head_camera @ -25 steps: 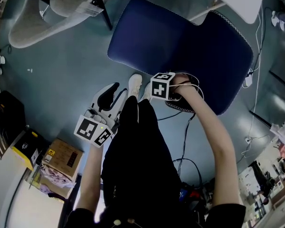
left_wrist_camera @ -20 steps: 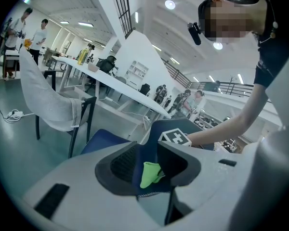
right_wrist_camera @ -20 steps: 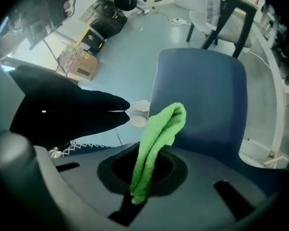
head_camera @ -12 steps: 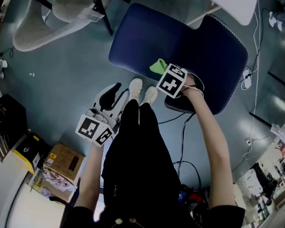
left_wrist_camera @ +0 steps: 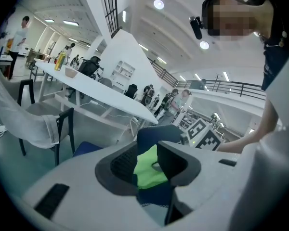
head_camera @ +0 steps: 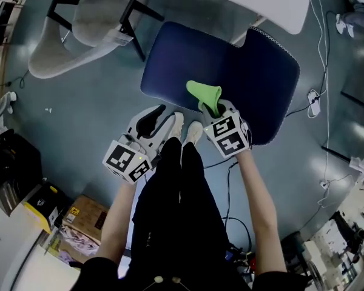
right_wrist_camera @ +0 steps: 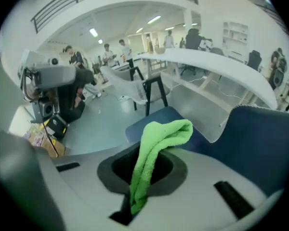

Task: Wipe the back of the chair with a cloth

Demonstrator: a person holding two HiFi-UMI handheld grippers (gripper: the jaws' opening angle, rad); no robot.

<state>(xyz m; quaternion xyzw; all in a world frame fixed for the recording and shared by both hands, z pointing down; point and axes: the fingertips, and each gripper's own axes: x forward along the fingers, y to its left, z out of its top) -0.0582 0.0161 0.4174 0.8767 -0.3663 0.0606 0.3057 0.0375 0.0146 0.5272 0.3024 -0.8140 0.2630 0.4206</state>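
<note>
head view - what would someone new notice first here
The bright green cloth stands out most, pinched in the right gripper just above the navy chair at the centre. Next come the black-and-white marker cubes on both grippers. The left gripper is open and empty beside the person's legs, lower left of the chair.

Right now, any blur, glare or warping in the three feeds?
Head view: dim, bluish, but sharp; the green cloth pops against the navy chair. Left gripper view: fisheye, dark corners, ceiling lights blown out. Right gripper view: fisheye bends the white table; cloth sharp, left edge smeared.
</note>
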